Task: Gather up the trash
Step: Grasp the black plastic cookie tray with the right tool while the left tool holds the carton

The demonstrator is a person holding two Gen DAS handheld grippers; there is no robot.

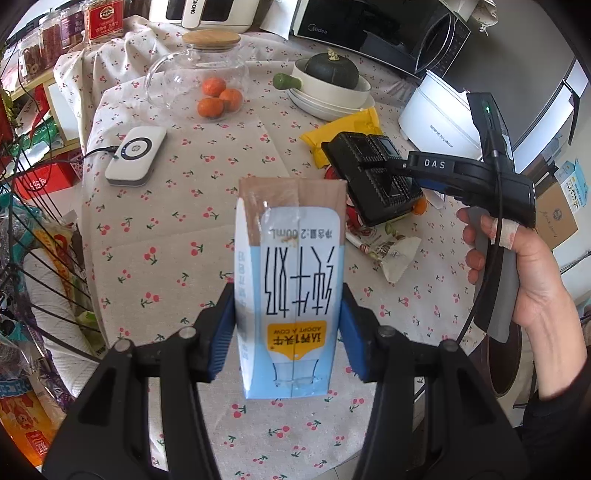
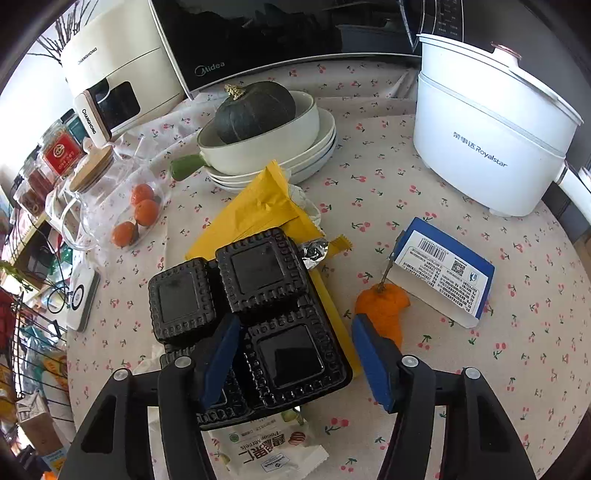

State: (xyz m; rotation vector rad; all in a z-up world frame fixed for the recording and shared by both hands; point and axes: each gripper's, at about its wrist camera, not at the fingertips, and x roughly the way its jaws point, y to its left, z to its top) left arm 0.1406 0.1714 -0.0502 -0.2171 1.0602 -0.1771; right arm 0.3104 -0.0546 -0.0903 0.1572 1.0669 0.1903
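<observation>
My left gripper [image 1: 288, 328] is shut on a blue and white milk carton [image 1: 291, 280], held upside down above the cherry-print tablecloth [image 1: 166, 229]. My right gripper [image 2: 295, 354] is open, its pads astride the right part of a black plastic biscuit tray [image 2: 255, 317]; it also shows in the left wrist view [image 1: 373, 177], over that tray. A yellow wrapper [image 2: 258, 210], crumpled foil [image 2: 314, 249], an orange peel [image 2: 384, 306], a blue and white box [image 2: 447, 269] and a pecan snack packet [image 2: 273, 450] lie around the tray.
A glass jar with tangerines [image 2: 125, 206], a bowl stack holding a dark squash [image 2: 258, 122], a white Royalstar cooker [image 2: 487, 129], a microwave [image 2: 295, 33] and a white charger pad [image 1: 136, 155] stand on the table. A wire rack [image 1: 33, 258] stands at the left.
</observation>
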